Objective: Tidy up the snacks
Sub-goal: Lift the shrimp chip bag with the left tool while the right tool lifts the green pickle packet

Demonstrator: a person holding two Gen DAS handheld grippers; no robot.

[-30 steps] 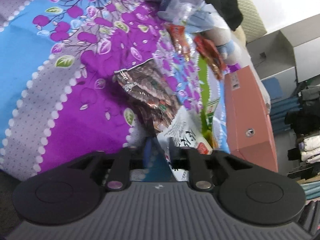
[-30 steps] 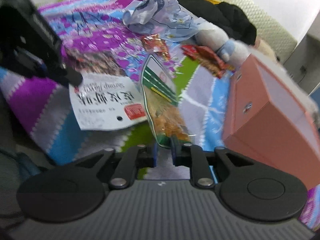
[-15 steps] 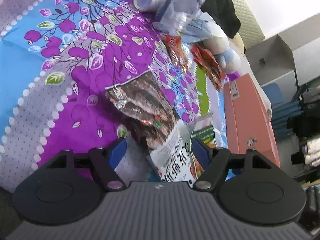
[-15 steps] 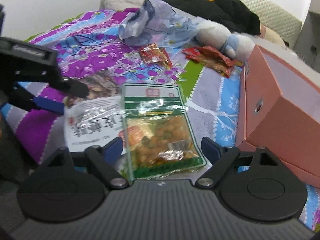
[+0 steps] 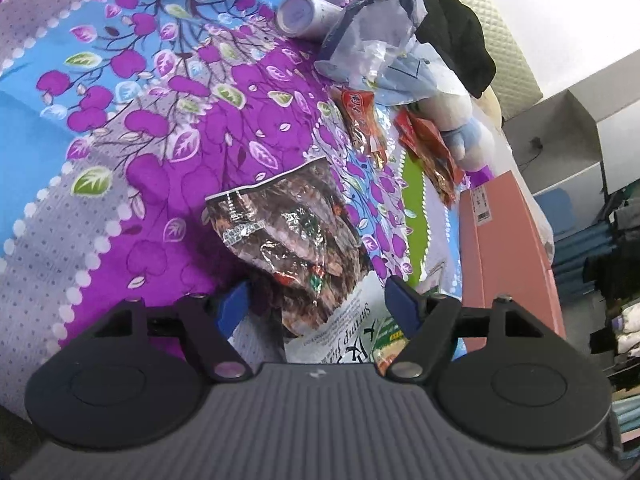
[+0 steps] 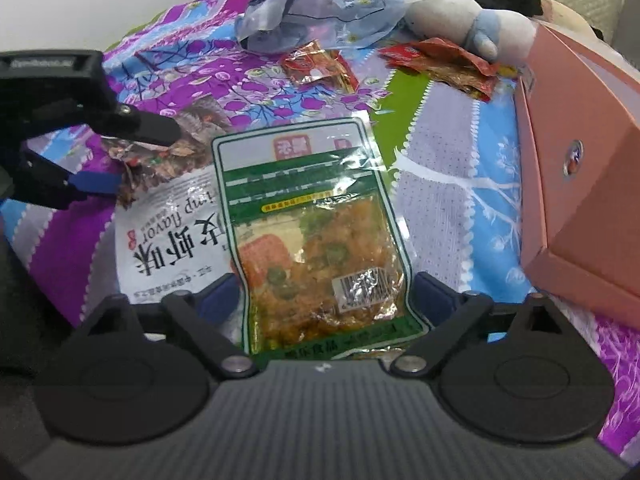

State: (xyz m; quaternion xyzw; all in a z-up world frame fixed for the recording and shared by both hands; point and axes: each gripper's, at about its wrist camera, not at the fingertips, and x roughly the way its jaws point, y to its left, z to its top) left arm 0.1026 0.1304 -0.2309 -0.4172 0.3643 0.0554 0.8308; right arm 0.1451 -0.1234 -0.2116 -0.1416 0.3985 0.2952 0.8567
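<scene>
A green-edged snack bag (image 6: 320, 240) lies flat on the bedspread, overlapping a white shrimp-flavor bag (image 6: 168, 240). That white bag overlaps a brown crinkly snack bag (image 5: 292, 236). My right gripper (image 6: 320, 300) is open, its fingers either side of the green bag's near end. My left gripper (image 5: 320, 308) is open over the brown bag and the white bag (image 5: 344, 336); it also shows in the right wrist view (image 6: 132, 152). Two red snack packets (image 6: 320, 64) (image 6: 444, 64) lie farther back.
A pink cardboard box (image 6: 580, 168) stands at the right, also in the left wrist view (image 5: 504, 260). A crumpled plastic bag (image 6: 312, 0), a plush toy (image 6: 468, 24), a cylindrical can (image 5: 304, 16) and dark clothes (image 5: 452, 20) lie at the back of the bed.
Both grippers were shut on bags a second ago, left on the white one, right on the green one. Both have opened and the bags now lie flat on the bed.
</scene>
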